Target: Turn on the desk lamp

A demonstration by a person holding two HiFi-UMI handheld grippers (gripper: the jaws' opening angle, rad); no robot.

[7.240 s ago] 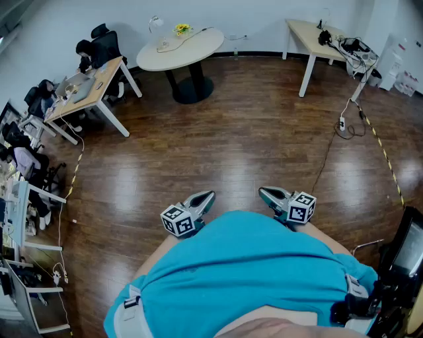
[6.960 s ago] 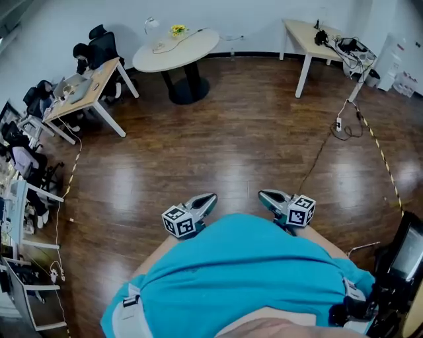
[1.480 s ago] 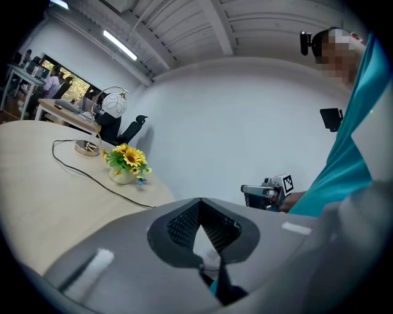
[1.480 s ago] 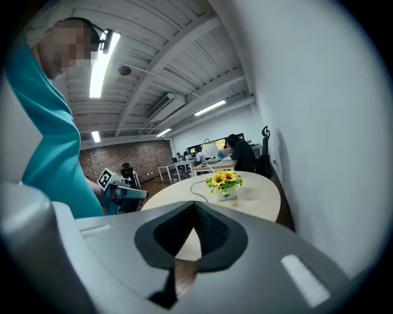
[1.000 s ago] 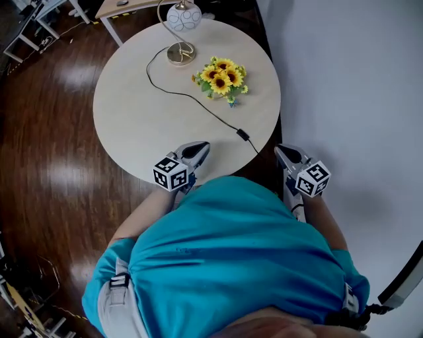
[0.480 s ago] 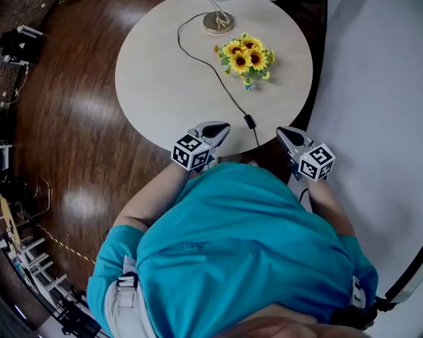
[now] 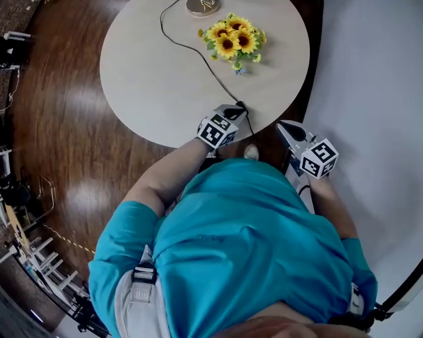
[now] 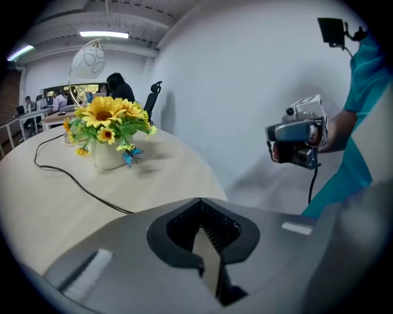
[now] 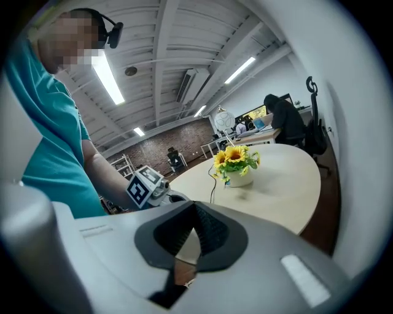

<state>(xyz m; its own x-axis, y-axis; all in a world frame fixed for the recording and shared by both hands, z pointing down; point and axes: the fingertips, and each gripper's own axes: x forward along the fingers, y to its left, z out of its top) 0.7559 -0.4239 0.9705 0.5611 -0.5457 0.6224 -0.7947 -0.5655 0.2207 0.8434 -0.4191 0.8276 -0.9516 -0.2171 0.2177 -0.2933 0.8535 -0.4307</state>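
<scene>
The desk lamp stands at the far side of the round table (image 7: 152, 79); only its brass base (image 7: 202, 5) shows in the head view, while its white shade (image 8: 88, 59) shows in the left gripper view. Its black cord (image 7: 198, 56) runs across the table to the near edge. My left gripper (image 7: 238, 110) is shut and sits over the cord's near end, where a small dark block on the cord is mostly hidden under its tip. My right gripper (image 7: 284, 127) is shut and hangs off the table's edge to the right, holding nothing.
A pot of sunflowers (image 7: 231, 39) stands beside the cord, between the lamp and the grippers. A white wall (image 7: 370, 79) is close on the right. Dark wood floor (image 7: 53, 132) lies to the left. Desks and seated people (image 9: 285, 119) show beyond the table.
I have walked from across the room to the round table. In the last half second my left gripper moved forward over the table edge onto the cord; the right gripper stayed put.
</scene>
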